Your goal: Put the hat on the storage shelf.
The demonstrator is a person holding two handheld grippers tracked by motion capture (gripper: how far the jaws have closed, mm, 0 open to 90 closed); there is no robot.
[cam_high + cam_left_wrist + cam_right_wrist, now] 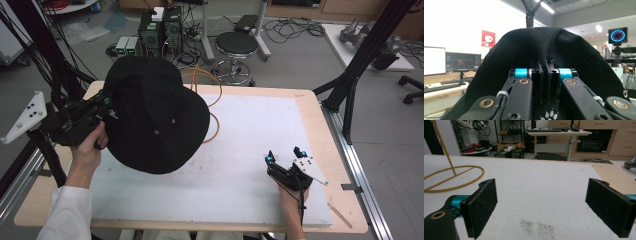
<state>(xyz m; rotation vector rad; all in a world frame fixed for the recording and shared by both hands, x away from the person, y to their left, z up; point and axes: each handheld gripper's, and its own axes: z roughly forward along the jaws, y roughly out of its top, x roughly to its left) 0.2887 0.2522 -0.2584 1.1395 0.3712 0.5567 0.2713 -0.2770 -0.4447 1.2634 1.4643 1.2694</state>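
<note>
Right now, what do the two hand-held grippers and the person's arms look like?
Both hand-held grippers are black with turquoise joints. The left hand-held gripper has brass-coloured pivot bolts, a white paw-print mark and white zip ties on its linkage. The right hand-held gripper has flat, rough black pads. Each carries a pale three-cornered plate with holes. A white sleeve covers the left arm.

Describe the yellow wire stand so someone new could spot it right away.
Start at the white mat covering the wooden table, then look to its far side, just beyond the black cap held in the left gripper. The yellow wire stand sits there: a thin ring base with an upright rod, the one brightly coloured thing on the mat.
</note>
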